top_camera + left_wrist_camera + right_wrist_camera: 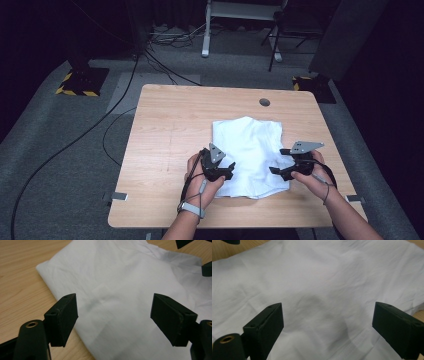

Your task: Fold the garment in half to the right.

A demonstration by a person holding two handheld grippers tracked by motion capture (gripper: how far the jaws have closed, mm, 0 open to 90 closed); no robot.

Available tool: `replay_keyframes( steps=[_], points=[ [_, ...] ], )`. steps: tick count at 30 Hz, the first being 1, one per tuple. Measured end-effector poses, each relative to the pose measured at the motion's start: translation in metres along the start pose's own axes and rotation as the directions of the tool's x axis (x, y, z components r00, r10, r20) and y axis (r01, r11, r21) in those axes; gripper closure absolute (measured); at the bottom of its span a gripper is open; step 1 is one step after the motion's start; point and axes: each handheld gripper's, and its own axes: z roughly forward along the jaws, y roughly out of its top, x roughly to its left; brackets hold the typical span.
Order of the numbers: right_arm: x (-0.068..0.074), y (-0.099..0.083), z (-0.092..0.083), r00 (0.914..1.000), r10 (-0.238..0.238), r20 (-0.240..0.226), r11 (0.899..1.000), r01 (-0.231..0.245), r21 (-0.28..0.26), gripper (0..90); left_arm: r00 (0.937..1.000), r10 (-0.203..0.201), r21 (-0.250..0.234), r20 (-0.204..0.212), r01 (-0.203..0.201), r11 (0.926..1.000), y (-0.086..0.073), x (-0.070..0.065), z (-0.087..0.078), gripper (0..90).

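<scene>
Looking down from the high view, you can see the whole wooden table (pixel 165 130), the grey floor around it, black cables on that floor and a small round hole (pixel 264 102) near the far edge of the table. The two gripper views are much closer and show the wrinkles and a stitched hem in the cloth.

Count them: one white cloth (pixel 250 155), one table, two hands and two grippers.

The white cloth lies folded and flat a little right of the middle of the table, closer to the person's side. The left gripper (pixel 226 172) is at the cloth's near left corner, held in the left hand (pixel 202 180). The right gripper (pixel 277 170) is at the cloth's near right edge, held in the right hand (pixel 312 175). So the cloth sits between the two grippers.

In the left gripper view the two black jaws stand wide apart above the cloth (pixel 120 290), with nothing pinched between them. In the right gripper view the jaws are also spread wide over the cloth (pixel 324 290) and grip nothing. The cloth rests loose on the table.
</scene>
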Motion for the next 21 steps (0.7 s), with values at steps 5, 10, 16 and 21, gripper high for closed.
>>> replay_keyframes(
  steps=[5, 10, 16, 21],
  points=[
    [0.005, 0.005, -0.021, 0.9998, -0.014, 0.011, 1.000, 0.014, -0.014, 9.6, 0.9998, 0.013, -0.022, -0.013, -0.013, 0.9997, 0.004, -0.004, -0.022, 21.5],
    [0.009, 0.007, -0.045, 0.9993, -0.028, 0.023, 0.999, 0.029, -0.029, 9.6, 0.9992, 0.024, -0.045, -0.033, -0.025, 0.9987, 0.006, -0.005, -0.041, 21.1],
    [0.011, 0.005, -0.067, 0.9987, -0.037, 0.036, 0.999, 0.038, -0.034, 9.6, 0.9983, 0.025, -0.055, -0.053, -0.028, 0.9981, 0.004, 0.000, -0.064, 20.7],
    [0.010, 0.002, -0.078, 0.9981, -0.034, 0.051, 0.999, 0.036, -0.031, 9.4, 0.9974, 0.020, -0.057, -0.069, -0.024, 0.9981, 0.001, 0.006, -0.077, 20.2]
  ],
)
